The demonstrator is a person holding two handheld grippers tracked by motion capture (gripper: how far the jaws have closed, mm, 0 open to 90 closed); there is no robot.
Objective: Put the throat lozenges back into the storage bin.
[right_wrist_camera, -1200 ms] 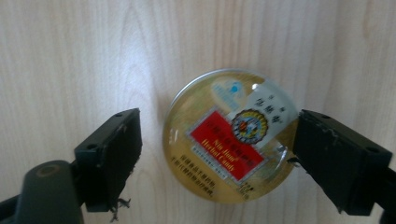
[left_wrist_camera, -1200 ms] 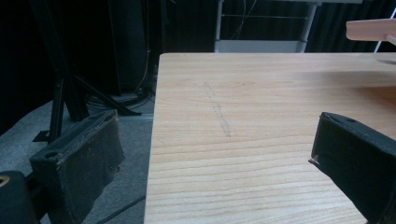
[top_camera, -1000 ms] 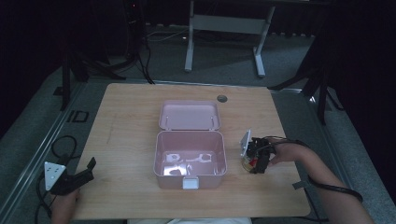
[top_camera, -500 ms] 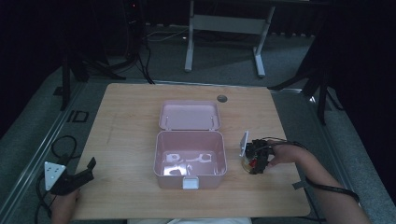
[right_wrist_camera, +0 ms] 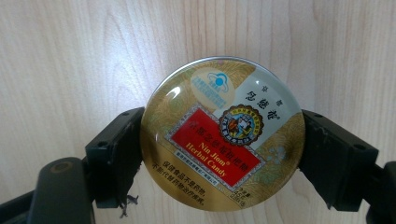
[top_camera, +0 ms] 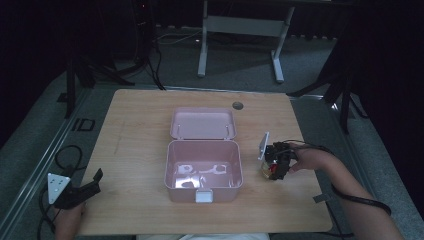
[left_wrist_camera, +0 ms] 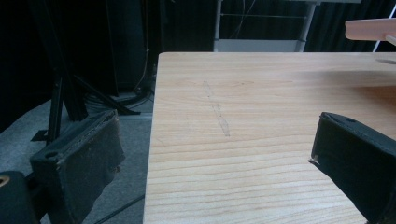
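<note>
Right gripper [right_wrist_camera: 223, 149] clamps a round gold candy tin [right_wrist_camera: 223, 135] between both jaws, lid up, over the wooden table [top_camera: 135, 130]. Beside it sits the pink box [top_camera: 203, 172], lid [top_camera: 202, 123] open. Left gripper [left_wrist_camera: 210, 168] spread, holding nothing, at the table's left edge.

The high view looks forward and down over the whole wooden surface [top_camera: 140, 130]. The left gripper view skims low across its left edge; the right gripper view faces straight down, close to the same wood.
</note>
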